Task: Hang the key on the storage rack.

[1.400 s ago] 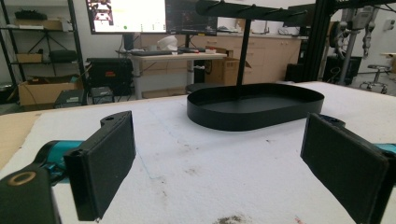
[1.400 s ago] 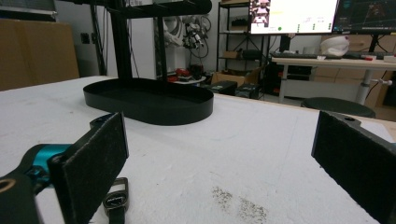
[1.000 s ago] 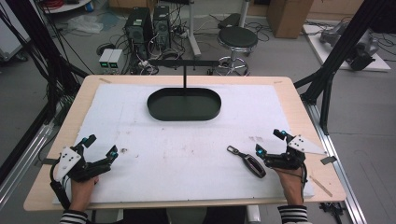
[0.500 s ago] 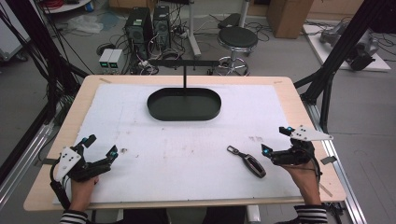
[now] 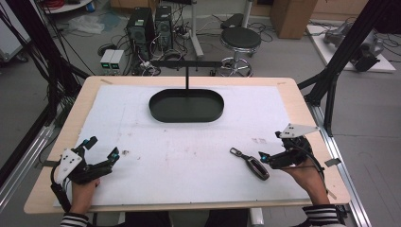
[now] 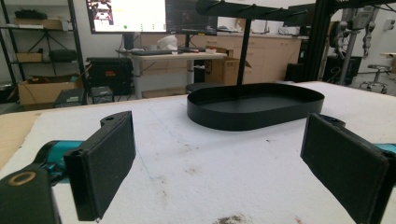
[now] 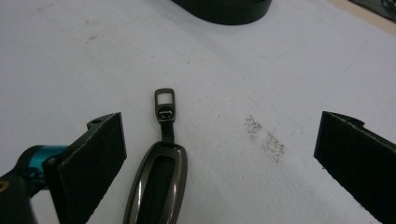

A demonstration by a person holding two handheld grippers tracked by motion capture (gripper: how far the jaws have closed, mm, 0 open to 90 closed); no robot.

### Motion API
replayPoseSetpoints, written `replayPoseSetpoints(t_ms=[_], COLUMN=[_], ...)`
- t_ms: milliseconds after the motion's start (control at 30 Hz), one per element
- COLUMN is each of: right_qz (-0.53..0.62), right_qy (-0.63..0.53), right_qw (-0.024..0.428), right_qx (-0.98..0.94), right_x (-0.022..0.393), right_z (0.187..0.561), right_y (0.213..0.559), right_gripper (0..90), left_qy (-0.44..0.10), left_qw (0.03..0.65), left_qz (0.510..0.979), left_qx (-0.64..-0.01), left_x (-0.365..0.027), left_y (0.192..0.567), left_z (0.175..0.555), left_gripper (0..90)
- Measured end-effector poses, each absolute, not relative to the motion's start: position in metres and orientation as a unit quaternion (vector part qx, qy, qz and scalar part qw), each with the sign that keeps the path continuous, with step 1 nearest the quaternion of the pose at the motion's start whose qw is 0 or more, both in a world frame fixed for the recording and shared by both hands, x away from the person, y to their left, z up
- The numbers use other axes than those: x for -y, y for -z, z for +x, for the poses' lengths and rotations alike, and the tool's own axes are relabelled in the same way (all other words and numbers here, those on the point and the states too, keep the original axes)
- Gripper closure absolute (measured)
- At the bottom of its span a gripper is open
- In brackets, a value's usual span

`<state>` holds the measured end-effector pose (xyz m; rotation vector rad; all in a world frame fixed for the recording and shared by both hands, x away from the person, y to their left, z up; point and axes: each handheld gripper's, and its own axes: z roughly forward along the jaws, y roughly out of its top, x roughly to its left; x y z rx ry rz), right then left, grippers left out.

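A dark key fob with a short strap and metal loop lies flat on the white mat at the front right. My right gripper is open just to its right. In the right gripper view the key fob lies between the wide-apart jaws, close to the left one, and my right gripper holds nothing. At the front left my left gripper rests open and empty; in its own view my left gripper faces the black oval tray.
The black oval tray sits at the back middle of the mat, with a post and a hook bar rising over it. The mat's middle has faint dirt marks. A stool and computers stand beyond the table.
My right gripper drew back to the right, then came back toward the key fob. The key fob and my left gripper have not moved.
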<state>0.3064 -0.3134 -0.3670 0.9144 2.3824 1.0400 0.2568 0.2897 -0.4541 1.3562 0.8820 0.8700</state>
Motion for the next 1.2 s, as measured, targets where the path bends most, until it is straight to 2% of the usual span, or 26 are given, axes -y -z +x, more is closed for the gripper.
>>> replayPoseSetpoints(t_ms=[533, 767, 1067, 1200], right_qz=[0.323, 0.322, 0.328, 0.321], right_qy=[-0.258, -0.217, -0.18, -0.168], right_qw=[0.167, 0.124, 0.106, 0.091], right_qx=[-0.895, -0.913, -0.921, -0.928], right_x=[0.284, 0.277, 0.27, 0.268], right_z=[0.312, 0.313, 0.315, 0.316], right_y=[0.381, 0.392, 0.399, 0.402], right_gripper=[1.3, 1.9, 2.1, 5.4], left_qy=[-0.376, -0.377, -0.376, -0.376], left_qw=[0.608, 0.607, 0.608, 0.608], left_qz=[0.586, 0.587, 0.586, 0.587], left_qx=[-0.382, -0.381, -0.382, -0.382], left_x=[-0.29, -0.29, -0.29, -0.29], left_y=[0.454, 0.454, 0.454, 0.454], left_z=[0.257, 0.257, 0.257, 0.257], left_gripper=[10.6, 10.6, 10.6, 10.5])
